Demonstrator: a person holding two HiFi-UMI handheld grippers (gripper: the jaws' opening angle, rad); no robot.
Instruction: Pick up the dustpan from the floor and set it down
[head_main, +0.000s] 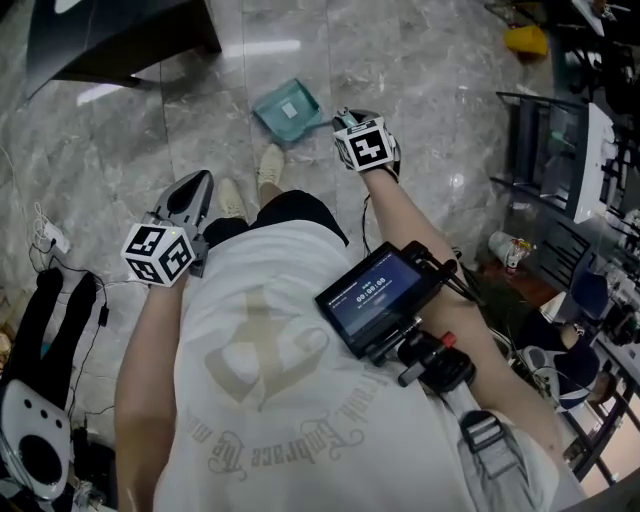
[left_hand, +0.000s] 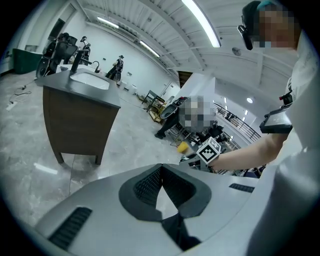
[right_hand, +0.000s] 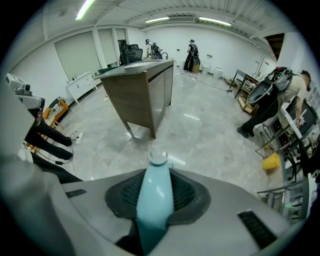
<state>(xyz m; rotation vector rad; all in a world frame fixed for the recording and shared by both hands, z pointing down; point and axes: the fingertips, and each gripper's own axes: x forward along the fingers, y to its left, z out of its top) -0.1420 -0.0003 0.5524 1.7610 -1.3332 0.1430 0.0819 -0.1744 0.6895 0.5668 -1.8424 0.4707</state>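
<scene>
Chest screen (head_main: 375, 300): closest to the head camera, mounted on the person's front; it hides part of the right forearm but not the work below.
Right gripper (right_hand: 156, 175): clamped on the dustpan's handle (right_hand: 156, 200), which runs up between the ribbed pads, its ringed tip poking out past them.
Left gripper (left_hand: 161, 172): jaws closed tip to tip with nothing between them, held off to the person's left, well apart from the dustpan.
Dustpan (head_main: 288, 108): pale teal plastic, shallow tray with a light patch inside; it sits over the grey marble floor (head_main: 420, 70), just ahead of the shoes (head_main: 270, 165). Whether it is touching the floor I cannot tell.
Risk, slipping: the handle looks smooth, glossy and tapered, so it could slide through the pads if the grip eases.
Risk, swinging: the hold is on the handle alone and the tray hangs off to one side, so a quick move may make it pivot in the jaws.
Risk, bumping: the tray is near the shoes and could catch them on the way.
Risk, landing: if it comes down tilted, one edge may strike first and skid on the polished floor.
</scene>
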